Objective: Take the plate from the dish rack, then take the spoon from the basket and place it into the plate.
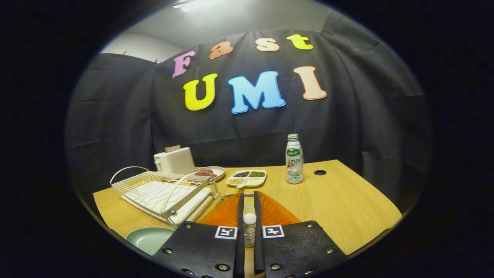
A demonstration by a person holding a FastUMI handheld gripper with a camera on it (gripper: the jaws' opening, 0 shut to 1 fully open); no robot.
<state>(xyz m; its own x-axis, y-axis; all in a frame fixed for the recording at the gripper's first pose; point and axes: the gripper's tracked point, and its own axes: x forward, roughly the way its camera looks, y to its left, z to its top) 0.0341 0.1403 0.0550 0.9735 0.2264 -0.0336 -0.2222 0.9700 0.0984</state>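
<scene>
My gripper [249, 227] is over the orange basket [278, 214], its two fingers nearly together. Between them stands a slim white-tipped handle, seemingly the spoon [249, 219], with both fingers pressing on it; its bowl is hidden. The pale green plate [148, 237] lies flat on the wooden table, left of the gripper and just in front of the white wire dish rack [162, 193]. The rack holds no plate.
Behind the rack stand a white toaster [174, 160] and a beige dish with food [210, 172]. A white divided tray of grains [247, 178] lies beyond the basket. A tall white bottle [294, 159] stands further right, beside a round cable hole [320, 172].
</scene>
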